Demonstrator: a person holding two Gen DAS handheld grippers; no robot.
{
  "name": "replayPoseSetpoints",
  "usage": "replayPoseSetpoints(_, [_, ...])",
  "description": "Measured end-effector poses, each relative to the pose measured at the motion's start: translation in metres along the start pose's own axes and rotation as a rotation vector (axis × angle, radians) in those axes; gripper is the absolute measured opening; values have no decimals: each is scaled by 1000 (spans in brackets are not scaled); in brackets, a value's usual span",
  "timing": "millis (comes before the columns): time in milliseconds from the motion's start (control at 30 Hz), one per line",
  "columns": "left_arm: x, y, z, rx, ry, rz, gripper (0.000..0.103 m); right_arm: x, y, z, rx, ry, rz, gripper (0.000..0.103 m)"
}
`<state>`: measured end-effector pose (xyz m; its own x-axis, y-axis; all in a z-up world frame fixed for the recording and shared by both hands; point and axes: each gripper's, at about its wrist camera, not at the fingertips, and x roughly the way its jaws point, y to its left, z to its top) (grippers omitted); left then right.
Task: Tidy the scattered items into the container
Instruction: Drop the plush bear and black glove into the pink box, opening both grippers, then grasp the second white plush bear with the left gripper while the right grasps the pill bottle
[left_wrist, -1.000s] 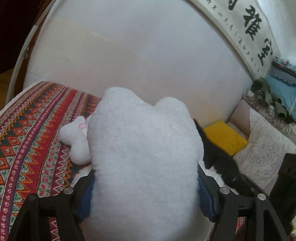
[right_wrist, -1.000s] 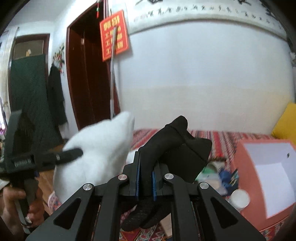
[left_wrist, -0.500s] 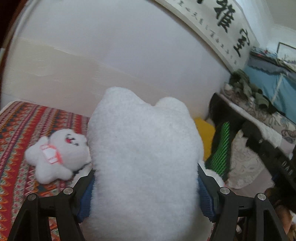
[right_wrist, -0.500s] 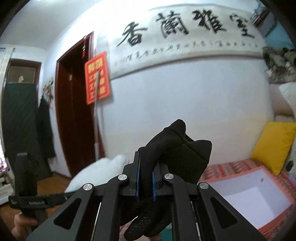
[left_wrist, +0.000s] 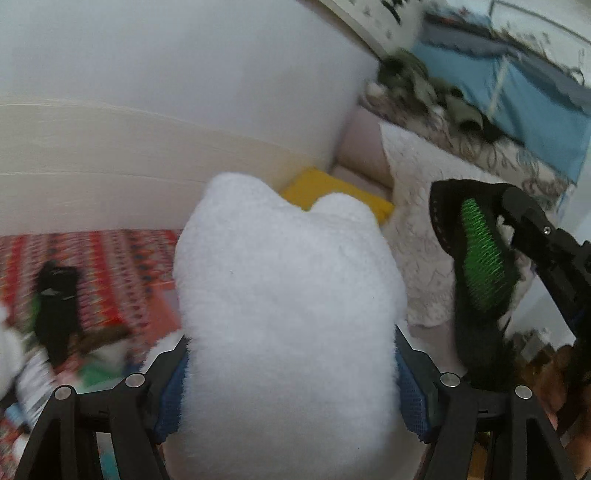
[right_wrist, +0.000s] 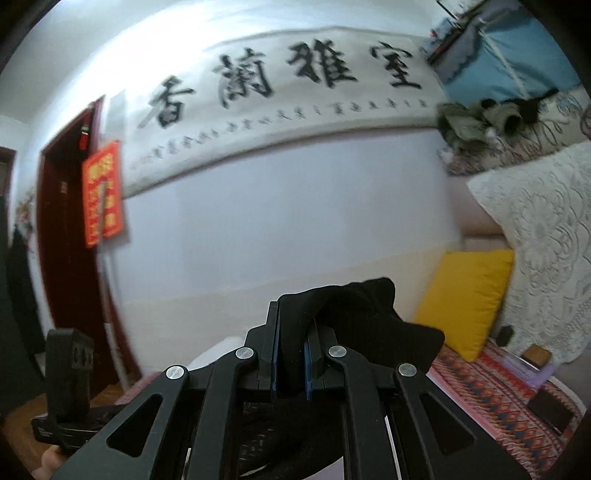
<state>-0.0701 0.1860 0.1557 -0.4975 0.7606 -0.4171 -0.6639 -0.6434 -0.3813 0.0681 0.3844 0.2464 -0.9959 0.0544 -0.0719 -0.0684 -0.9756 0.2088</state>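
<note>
Left wrist view: the left gripper (left_wrist: 290, 391) is clamped on a white fluffy plush item (left_wrist: 288, 302), its blue-padded fingers (left_wrist: 171, 402) pressed into the pile on both sides, and the plush fills the middle of the frame. At three o'clock the right gripper (left_wrist: 532, 236) carries a black glove with a green textured palm (left_wrist: 480, 258) in the air. At nine o'clock a second black item (left_wrist: 55, 306) lies on the red patterned woven bedspread (left_wrist: 122, 266) among blurred clutter, not yet tidied. A yellow cushion (left_wrist: 332, 192) sits at twelve o'clock against the wall, just behind the plush. No container shows in this view.

Right wrist view: the right gripper (right_wrist: 291, 363) has its jaws pressed close on a fold of the black glove (right_wrist: 354, 314), most of which bunches forward and hangs below. The left gripper's body (right_wrist: 70, 384) shows at eight o'clock. The yellow cushion (right_wrist: 465, 295) is at four o'clock, the bedspread (right_wrist: 498, 398) at five. The container is out of sight here too.

Risks, as I judge them: both cameras point at the wall, so the drop must be aimed with no view of the container, and either piece could miss it. The glove is held by a thin fold and could slip free in a fast swing. The bulky plush hides what lies ahead of the left gripper.
</note>
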Motion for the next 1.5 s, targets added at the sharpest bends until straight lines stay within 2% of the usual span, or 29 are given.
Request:
replayPoseSetpoints(100, [55,-3,8,-12,73,10,94,37,-35,-8,24,97,-22,10])
replayPoseSetpoints(133, [74,3,8,-32,118,16,96,48,-45,-10,29,140,-18,14])
replayPoseSetpoints(167, [96,11,7,-67,182,25,96,68,-56,-17,47,220,-35,21])
replayPoseSetpoints(200, [109,18,5,-103,228,34,96,75,-64,-23,70,254,-64,33])
replayPoseSetpoints(233, [119,27,2,-157,279,43,96,82,-73,-30,94,288,-92,68])
replayPoseSetpoints(267, [118,35,-1,-192,288,39,96,89,-81,-36,117,322,-120,90])
replayPoseSetpoints(300, [110,40,-2,-203,270,37,96,87,-85,-42,128,318,-126,92])
replayPoseSetpoints(333, [100,45,-3,-210,250,40,96,86,-85,-45,128,318,-128,92])
replayPoseSetpoints(433, [50,61,-14,-179,183,127,96,78,-84,-53,133,339,-128,92])
replayPoseSetpoints(533, [-4,82,-39,-156,133,233,97,71,-61,-63,143,341,-42,93])
replayPoseSetpoints(633, [-52,110,-79,-166,117,360,97,66,-17,-83,102,360,44,96])
replayPoseSetpoints(767, [-106,151,-130,-230,124,483,97,76,56,-125,35,463,210,97])
replayPoseSetpoints(867, [-137,179,-151,-291,125,546,97,90,115,-168,-62,568,289,97])
replayPoseSetpoints(967, [-165,203,-159,-336,101,570,97,106,169,-202,-160,665,379,97])
replayPoseSetpoints(1133, [-191,226,-163,-348,79,600,97,119,239,-243,-344,739,457,97])
replayPoseSetpoints(1300, [-196,253,-156,-329,111,616,97,144,261,-254,-412,760,501,97])
replayPoseSetpoints(1367, [-188,264,-151,-280,149,633,98,155,268,-260,-452,766,509,97])
replayPoseSetpoints(1400, [-179,270,-147,-223,181,659,98,161,268,-264,-472,765,508,97])
replayPoseSetpoints(1500, [-157,285,-136,-127,207,699,98,176,263,-274,-448,748,489,97])
